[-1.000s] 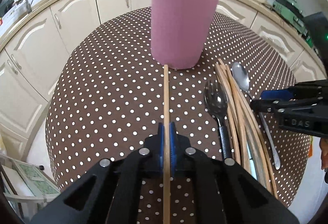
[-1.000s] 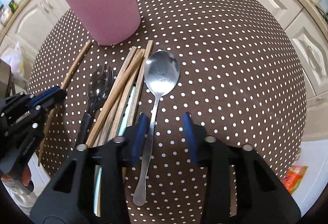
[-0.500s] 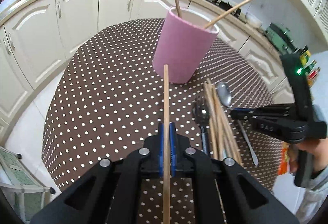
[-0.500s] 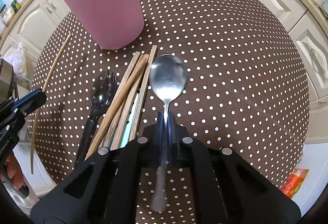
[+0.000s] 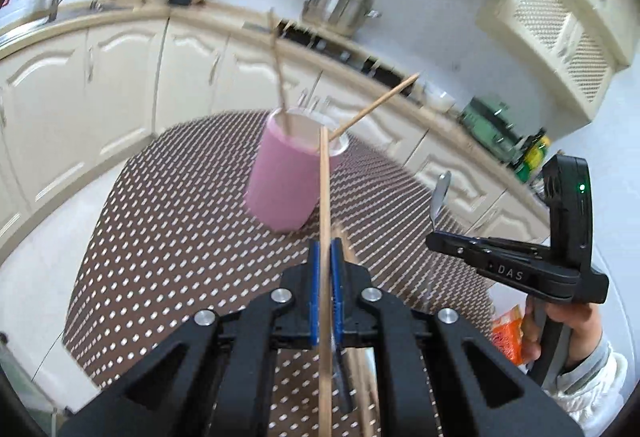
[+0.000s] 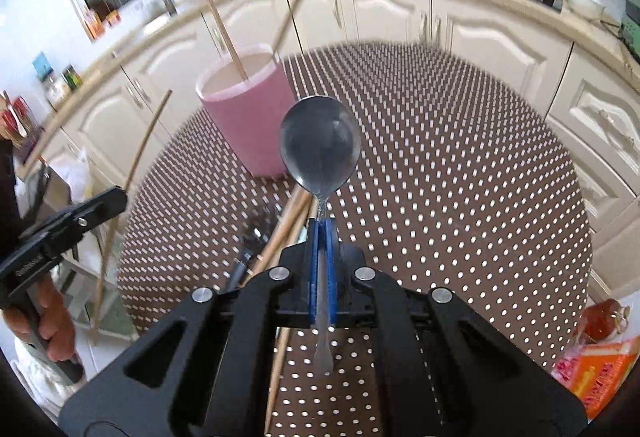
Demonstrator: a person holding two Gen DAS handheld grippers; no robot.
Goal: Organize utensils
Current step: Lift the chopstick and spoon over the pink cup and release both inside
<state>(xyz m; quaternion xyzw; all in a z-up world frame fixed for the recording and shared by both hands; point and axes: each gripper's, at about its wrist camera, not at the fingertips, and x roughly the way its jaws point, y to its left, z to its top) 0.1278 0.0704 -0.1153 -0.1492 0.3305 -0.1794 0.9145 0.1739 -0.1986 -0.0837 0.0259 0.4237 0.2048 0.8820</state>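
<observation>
A pink cup stands on the dotted round table with two wooden chopsticks sticking out of it; it also shows in the right wrist view. My left gripper is shut on a wooden chopstick, held above the table and pointing at the cup. My right gripper is shut on the handle of a metal spoon, lifted off the table to the right of the cup. Several chopsticks and a dark fork lie on the table below.
Cream kitchen cabinets curve around the table. A steel pot sits on the counter behind. An orange packet lies beyond the table's right edge. The table falls away on all sides.
Both grippers have risen well above the table and tilted up. The right gripper closed on the spoon and lifted it. The left carries its chopstick higher, nearer the cup's rim.
</observation>
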